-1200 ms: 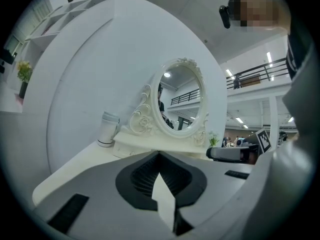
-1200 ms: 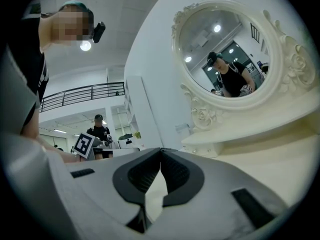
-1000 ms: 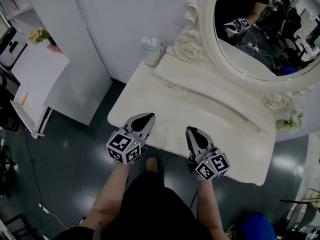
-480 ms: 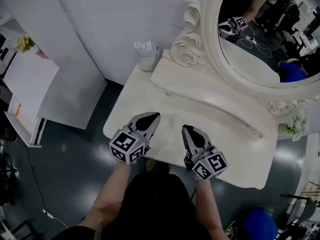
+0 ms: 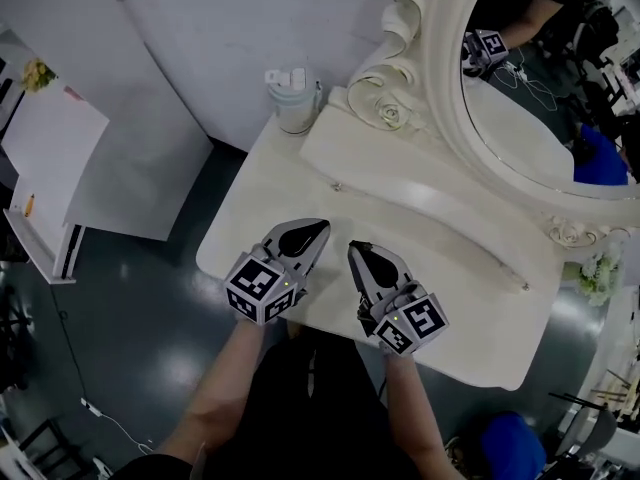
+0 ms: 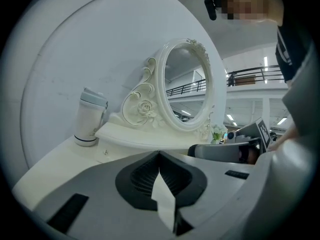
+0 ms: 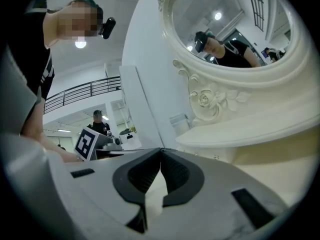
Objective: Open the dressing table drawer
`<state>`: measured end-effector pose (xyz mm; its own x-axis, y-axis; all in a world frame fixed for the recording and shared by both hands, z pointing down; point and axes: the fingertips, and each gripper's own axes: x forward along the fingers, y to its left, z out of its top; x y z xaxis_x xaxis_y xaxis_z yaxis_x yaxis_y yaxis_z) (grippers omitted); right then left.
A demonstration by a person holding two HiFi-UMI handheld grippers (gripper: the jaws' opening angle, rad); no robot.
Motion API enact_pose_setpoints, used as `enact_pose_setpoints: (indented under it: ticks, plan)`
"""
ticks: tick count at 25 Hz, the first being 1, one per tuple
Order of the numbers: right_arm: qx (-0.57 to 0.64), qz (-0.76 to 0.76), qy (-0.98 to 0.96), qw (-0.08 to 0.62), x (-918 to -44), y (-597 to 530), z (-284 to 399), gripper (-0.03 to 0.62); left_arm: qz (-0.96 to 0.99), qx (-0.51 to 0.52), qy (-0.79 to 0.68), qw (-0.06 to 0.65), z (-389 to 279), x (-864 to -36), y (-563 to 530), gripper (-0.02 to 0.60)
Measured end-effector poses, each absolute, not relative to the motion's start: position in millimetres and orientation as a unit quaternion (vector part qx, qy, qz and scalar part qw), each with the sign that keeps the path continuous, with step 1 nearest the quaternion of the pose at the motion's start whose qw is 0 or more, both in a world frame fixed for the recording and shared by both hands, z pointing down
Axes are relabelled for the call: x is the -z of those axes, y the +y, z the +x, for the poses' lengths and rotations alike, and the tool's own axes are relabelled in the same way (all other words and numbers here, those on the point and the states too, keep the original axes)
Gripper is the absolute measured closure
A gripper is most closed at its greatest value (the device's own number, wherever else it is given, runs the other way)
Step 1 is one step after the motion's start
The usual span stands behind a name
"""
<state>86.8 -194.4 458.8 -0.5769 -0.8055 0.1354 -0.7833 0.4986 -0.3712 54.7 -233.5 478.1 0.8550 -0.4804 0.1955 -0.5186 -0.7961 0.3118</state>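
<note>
open tabletop (image 5: 455, 268) ahead, cup (image 5: 293, 99) at far corner

Tumbler (image 5: 293, 101) on dressing table (image 5: 290, 193), left of mirror (image 5: 530, 118).

Smooth cream dressing table (image 5: 455, 273), glossy floor (image 5: 130, 313) (light-reflecting)
</note>
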Motion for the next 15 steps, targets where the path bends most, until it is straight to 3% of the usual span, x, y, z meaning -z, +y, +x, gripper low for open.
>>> enact_pose_setpoints:
  ticks: [2, 7, 8, 12, 15]
  plan:
    - [0.206, -0.45, 0.869, 0.026, -463.4, -201.8, 87.0, 0.588, 0.944, -0.058, -0.266, 0.186, 59.9, -483.5, -237.5, 0.545]
    - [0.215, -0.432, 0.876, 0.019, -475.4, -219.1, 89.3, 0.588, 0.938, -0.068, -0.283, 0.19, 68.2, -496.2, -255.3, 0.537]
    - [0.216, -0.43, 0.877, 0.017, -477.8, -221.7, 90.8, 0.588, 0.936, -0.07, -0.287, 0.193, 69.7, -499.0, -258.7, 0.502]
    - [0.224, -0.423, 0.878, 0.013, -486.7, -231.6, 97.1, 0.588, 0.926, -0.087, -0.307, 0.201, 74.2, -511.6, -274.1, 0.46]
    - [0.231, -0.42, 0.877, 0.011, -493.5, -235.8, 101.3, 0.588, 0.917, -0.103, -0.327, 0.205, 75.6, -520.5, -284.4, 0.456]
